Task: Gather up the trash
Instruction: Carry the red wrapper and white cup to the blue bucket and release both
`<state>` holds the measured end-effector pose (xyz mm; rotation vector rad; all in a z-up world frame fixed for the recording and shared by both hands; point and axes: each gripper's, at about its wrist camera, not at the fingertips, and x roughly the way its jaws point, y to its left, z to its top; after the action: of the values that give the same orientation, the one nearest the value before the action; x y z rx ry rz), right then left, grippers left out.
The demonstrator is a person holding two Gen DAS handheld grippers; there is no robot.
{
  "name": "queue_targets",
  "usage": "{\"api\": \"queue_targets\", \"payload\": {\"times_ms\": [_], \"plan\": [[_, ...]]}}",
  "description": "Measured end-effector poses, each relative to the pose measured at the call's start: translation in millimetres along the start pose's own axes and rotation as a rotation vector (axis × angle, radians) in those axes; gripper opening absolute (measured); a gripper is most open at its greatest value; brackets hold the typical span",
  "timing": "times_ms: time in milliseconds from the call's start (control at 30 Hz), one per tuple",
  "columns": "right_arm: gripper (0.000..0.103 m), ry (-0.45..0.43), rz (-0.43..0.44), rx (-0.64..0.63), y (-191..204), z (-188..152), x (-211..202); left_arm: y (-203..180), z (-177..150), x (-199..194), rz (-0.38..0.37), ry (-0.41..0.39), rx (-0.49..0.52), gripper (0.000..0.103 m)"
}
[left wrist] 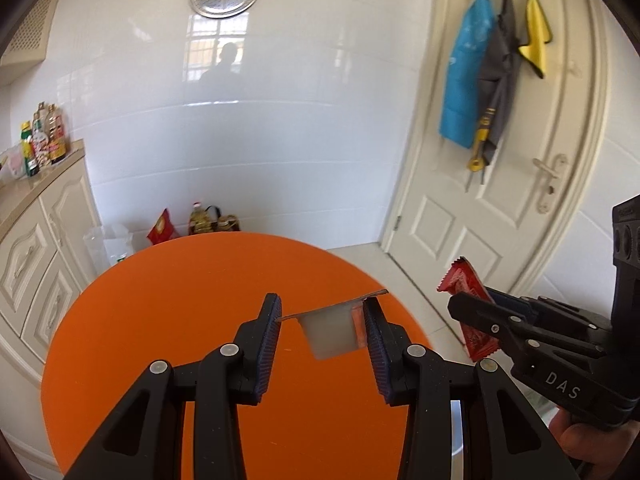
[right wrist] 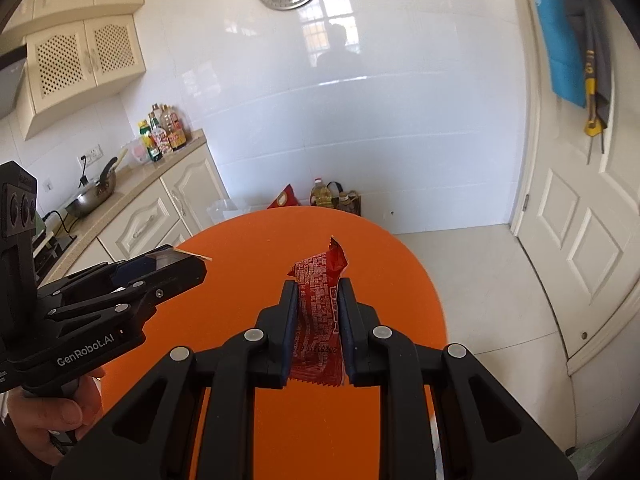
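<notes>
Above a round orange table (left wrist: 172, 304) my left gripper (left wrist: 322, 307) is shut on a small translucent plastic cup (left wrist: 330, 334). Its peeled lid sticks out flat past both fingers, and the cup hangs clear of the tabletop. To the right, my right gripper (left wrist: 474, 312) is shut on a red snack wrapper (left wrist: 460, 282). In the right wrist view the red wrapper (right wrist: 320, 320) stands upright between the pads of the right gripper (right wrist: 318, 286), over the orange table (right wrist: 240, 292). The left gripper (right wrist: 188, 270) shows at the left with the cup's lid edge (right wrist: 194, 255) poking out.
Cream cabinets (left wrist: 36, 256) and a counter with bottles (right wrist: 162, 136) and a wok (right wrist: 94, 196) run along the left. Bags and an oil bottle (right wrist: 322, 196) sit on the floor by the white wall. A door (left wrist: 496, 200) with hanging aprons is at the right. A hand (right wrist: 52, 412) grips the left handle.
</notes>
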<state>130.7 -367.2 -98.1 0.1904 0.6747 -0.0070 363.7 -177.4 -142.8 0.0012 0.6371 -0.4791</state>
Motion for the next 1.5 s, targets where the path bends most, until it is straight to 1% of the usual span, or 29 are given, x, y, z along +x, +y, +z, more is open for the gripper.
{"api": "queue_targets", "payload": {"times_ms": [133,233,333,433,467,533,567,633,667,733,767,800,833,967,1067,1133,1167,1267,1333,1367,1400,1433,1467,1500], "plan": [[0.019,-0.043,-0.049,0.034,-20.8,-14.8,-43.1,-31.6,-21.6,-39.2,-0.061,-0.017,0.044,0.037],[0.019,-0.07,-0.096,0.067,-42.2,-26.0,-72.4,-56.0,-33.2,-54.2,-0.113,-0.027,0.086,0.037],[0.019,-0.086,-0.147,0.102,-66.6,-36.7,-96.5,-77.0,-39.4,-55.9,-0.159,-0.03,0.125,0.037],[0.019,-0.09,-0.199,0.143,-101.1,-48.9,-116.0,-91.9,-38.9,-48.6,-0.213,-0.015,0.146,0.037],[0.019,-0.089,-0.216,0.156,-113.0,-54.1,-122.9,-88.1,-32.1,-41.9,-0.226,-0.008,0.149,0.037],[0.019,-0.082,-0.26,0.186,-136.5,-65.4,-134.2,-96.2,-30.3,-27.1,-0.265,0.016,0.158,0.037],[0.019,-0.08,-0.274,0.204,-149.2,-71.6,-139.4,-105.2,-36.0,-22.9,-0.287,0.03,0.168,0.037],[0.019,-0.066,-0.304,0.241,-172.5,-82.2,-144.6,-113.6,-33.7,-7.6,-0.323,0.059,0.181,0.037],[0.019,-0.056,-0.32,0.259,-184.0,-88.2,-146.2,-122.8,-40.6,1.6,-0.345,0.092,0.192,0.037],[0.019,-0.036,-0.34,0.293,-203.2,-98.6,-146.0,-134.2,-44.4,24.8,-0.372,0.152,0.211,0.037],[0.019,-0.022,-0.355,0.318,-216.2,-106.5,-145.0,-137.4,-39.8,37.7,-0.384,0.177,0.216,0.037],[0.019,-0.012,-0.361,0.335,-224.9,-112.9,-143.3,-144.5,-48.0,50.2,-0.405,0.221,0.223,0.037],[0.019,0.001,-0.364,0.36,-236.4,-120.6,-140.3,-149.4,-50.7,59.7,-0.411,0.246,0.23,0.037],[0.019,0.08,-0.378,0.445,-273.7,-151.2,-116.4,-169.4,-73.1,108.8,-0.427,0.373,0.275,0.037],[0.019,0.137,-0.385,0.513,-298.9,-175.5,-97.0,-181.1,-90.6,145.7,-0.436,0.474,0.283,0.037],[0.019,0.168,-0.392,0.553,-314.3,-187.6,-85.4,-187.9,-98.5,167.5,-0.433,0.521,0.294,0.037],[0.02,0.183,-0.394,0.573,-322.2,-193.2,-79.6,-191.3,-96.1,180.3,-0.436,0.543,0.295,0.037],[0.022,0.221,-0.396,0.625,-344.6,-206.5,-62.2,-193.7,-109.5,208.9,-0.447,0.614,0.295,0.038],[0.022,0.252,-0.394,0.655,-357.3,-215.8,-49.2,-203.9,-104.1,238.9,-0.443,0.654,0.29,0.038],[0.022,0.262,-0.396,0.665,-363.2,-217.8,-44.2,-201.4,-108.6,245.6,-0.437,0.674,0.289,0.038],[0.022,0.276,-0.397,0.681,-369.3,-222.8,-37.3,-200.4,-110.5,253.0,-0.428,0.689,0.292,0.041],[0.022,0.285,-0.397,0.694,-373.5,-226.2,-32.8,-210.1,-100.4,270.6,-0.418,0.706,0.299,0.052],[0.023,0.293,-0.401,0.708,-378.1,-229.1,-29.2,-231.7,-88.5,295.2,-0.408,0.72,0.303,0.058],[0.024,0.295,-0.403,0.719,-382.1,-232.1,-27.0,-228.6,-90.0,299.6,-0.394,0.725,0.303,0.065]]}}
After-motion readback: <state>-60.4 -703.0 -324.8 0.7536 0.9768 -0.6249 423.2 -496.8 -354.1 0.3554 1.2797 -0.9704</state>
